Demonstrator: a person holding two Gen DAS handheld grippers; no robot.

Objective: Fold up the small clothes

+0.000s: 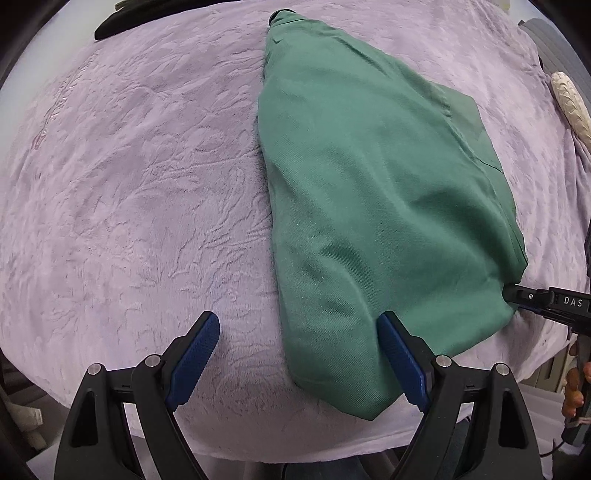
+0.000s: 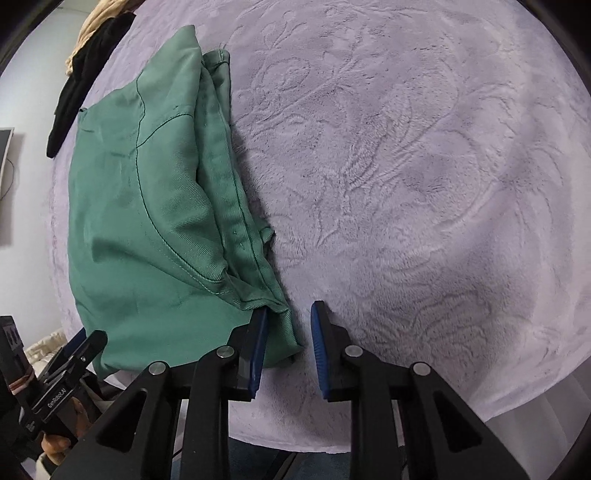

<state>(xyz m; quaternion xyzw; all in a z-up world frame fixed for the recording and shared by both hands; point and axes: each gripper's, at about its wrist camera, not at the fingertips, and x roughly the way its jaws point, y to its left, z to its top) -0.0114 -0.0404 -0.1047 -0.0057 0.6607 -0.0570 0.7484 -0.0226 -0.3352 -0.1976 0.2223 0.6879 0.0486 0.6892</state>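
A green garment (image 1: pixel 369 184) lies folded lengthwise on the lavender blanket (image 1: pixel 129 184), with its seams and waistband showing in the right wrist view (image 2: pixel 147 221). My left gripper (image 1: pixel 298 321) stands open over the garment's near left corner. Its right finger (image 1: pixel 400 354) rests on the cloth and its left finger is over bare blanket. My right gripper (image 2: pixel 290 312) has narrow jaws shut on the garment's near right corner, with bunched hem between the pads. In the left wrist view the right gripper (image 1: pixel 517 295) reaches the cloth's edge from the right. The left gripper (image 2: pixel 85 343) shows at the lower left of the right wrist view.
A black garment (image 2: pixel 85 74) and a beige cloth (image 2: pixel 99 22) lie at the bed's far left edge. A white textured object (image 1: pixel 570 107) sits at the far right. The blanket's near edge drops off just below both grippers. A hand (image 1: pixel 576 387) holds the right gripper.
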